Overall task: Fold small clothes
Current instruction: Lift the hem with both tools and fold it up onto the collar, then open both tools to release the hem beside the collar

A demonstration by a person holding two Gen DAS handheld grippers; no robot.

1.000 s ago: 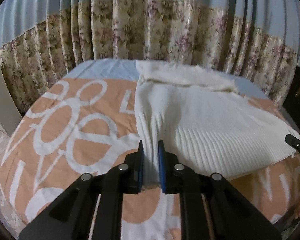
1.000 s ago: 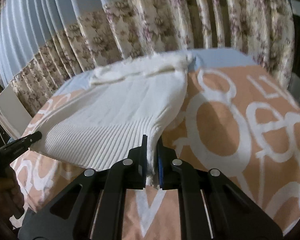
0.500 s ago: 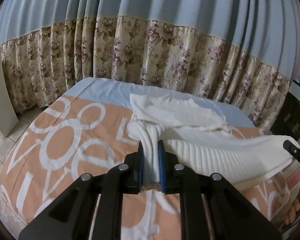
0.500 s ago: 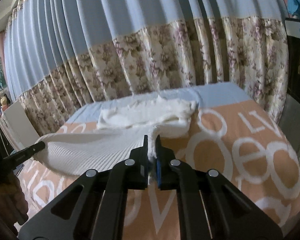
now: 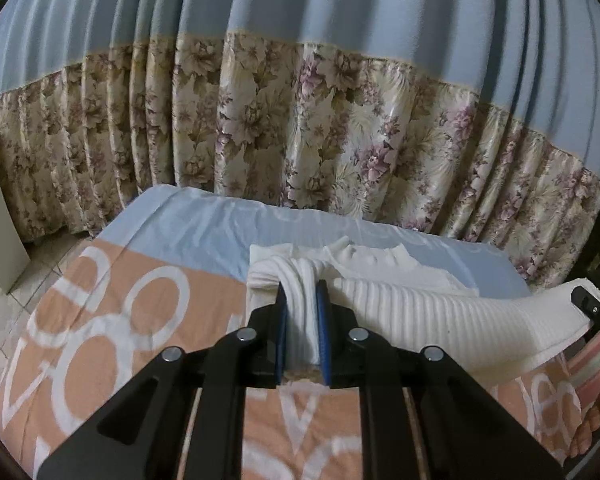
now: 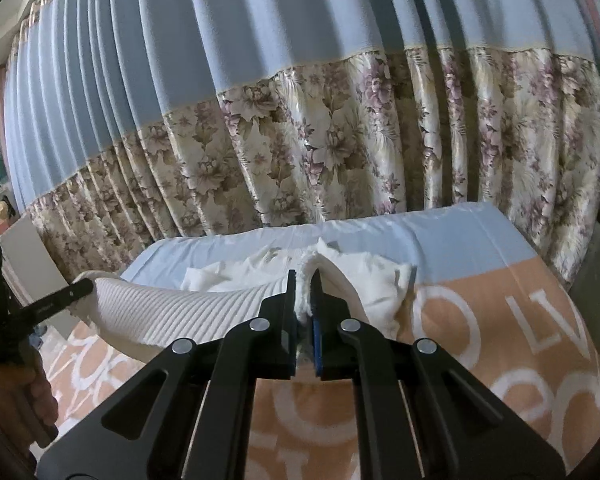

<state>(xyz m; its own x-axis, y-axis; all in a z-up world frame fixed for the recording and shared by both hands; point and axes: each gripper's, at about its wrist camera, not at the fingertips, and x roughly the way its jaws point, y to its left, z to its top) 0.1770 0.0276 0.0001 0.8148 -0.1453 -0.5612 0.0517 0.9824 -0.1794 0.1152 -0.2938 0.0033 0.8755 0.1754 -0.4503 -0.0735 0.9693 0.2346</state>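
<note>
Left gripper [image 5: 302,286], centre frame: jaws pinched on one hem corner of the white ribbed sweater [image 5: 440,316], lifted off the peach bedspread [image 5: 140,320]. Right gripper [image 6: 305,278], centre frame: jaws clamped on the opposite corner. Hem is held taut between both, presumably so it can be carried over the upper portion lying mid-frame for a fold.

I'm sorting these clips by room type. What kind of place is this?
Most likely a home bedroom: a bed with a peach lettered blanket over a blue sheet, and pleated blue-and-floral curtains behind it.
</note>
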